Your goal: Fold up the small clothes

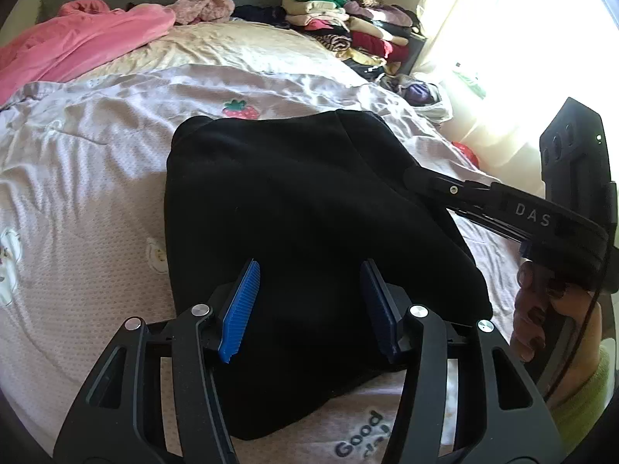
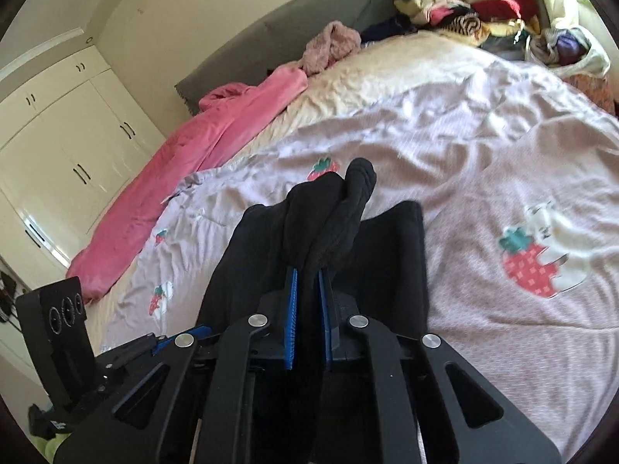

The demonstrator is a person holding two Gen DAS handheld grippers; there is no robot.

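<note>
I see the black garment [image 1: 309, 208] lying bunched on the lilac quilt [image 1: 96, 147]. My right gripper [image 2: 308, 301] pinches a fold of it. My left gripper [image 1: 309, 305] hangs half-open above it.

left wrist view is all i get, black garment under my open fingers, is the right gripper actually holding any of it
Observer: Yes. In the right wrist view the right gripper is shut on a bunched fold of the black garment, cloth pinched between its blue pads.
Operator: is that fold off the bed or lying flat
Observer: Off it. The pinched cloth stands up past the fingertips, above the lilac strawberry quilt, while the rest of the garment lies flat below.
Operator: anything on that side i cant see
Observer: A white wardrobe with dark handles along the wall beyond the pink blanket.
</note>
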